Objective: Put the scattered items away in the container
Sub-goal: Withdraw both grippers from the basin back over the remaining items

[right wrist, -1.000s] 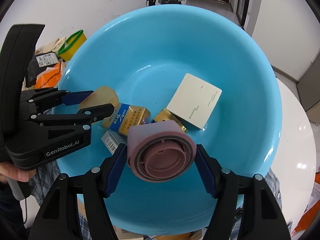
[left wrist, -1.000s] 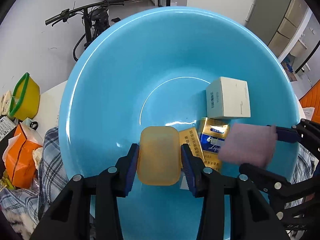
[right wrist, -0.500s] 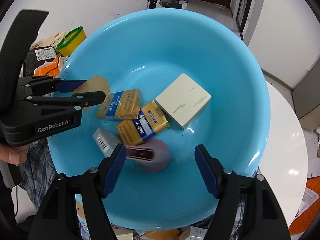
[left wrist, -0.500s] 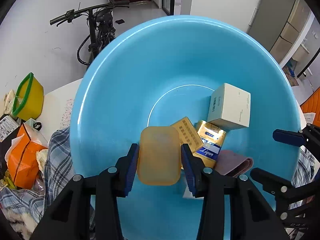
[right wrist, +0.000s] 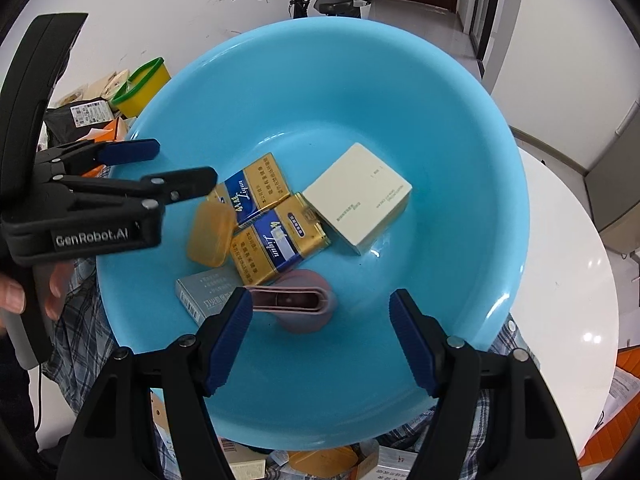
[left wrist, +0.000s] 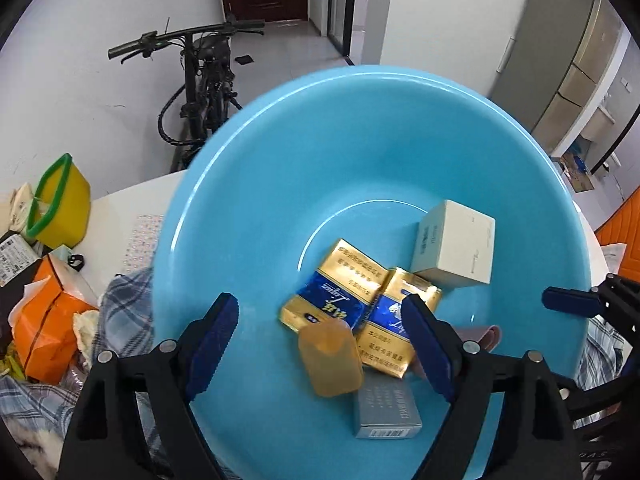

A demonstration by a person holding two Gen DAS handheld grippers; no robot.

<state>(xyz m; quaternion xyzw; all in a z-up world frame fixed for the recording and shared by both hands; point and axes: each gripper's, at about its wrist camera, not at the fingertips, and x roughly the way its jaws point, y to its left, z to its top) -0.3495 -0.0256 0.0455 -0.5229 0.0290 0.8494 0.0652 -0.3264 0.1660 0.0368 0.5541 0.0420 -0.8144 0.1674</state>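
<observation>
A big blue basin (left wrist: 240,200) holds two gold packs (left wrist: 340,284), a cream box (left wrist: 456,244), a grey pack (left wrist: 386,412) and a pink cup on its side (right wrist: 304,308). My left gripper (left wrist: 320,344) hangs over the basin's near side with its jaws opening. A translucent orange box (left wrist: 330,360), blurred, lies below between them, and neither pad touches it. In the right wrist view the orange box (right wrist: 212,234) rests against a gold pack (right wrist: 280,240), just under the left gripper (right wrist: 168,166). My right gripper (right wrist: 322,338) stands open above the pink cup, holding nothing.
The basin sits on plaid cloth (left wrist: 124,320) over a white round table (right wrist: 568,260). A yellow tub with a green rim (left wrist: 60,200) and an orange bag (left wrist: 48,320) lie to the left. A bicycle (left wrist: 196,92) leans on the far wall. A hand (right wrist: 16,292) holds the left gripper.
The right gripper let the pink cup drop into the basin, where it now lies on its side. The left gripper then opened and the orange box fell onto the packs.
</observation>
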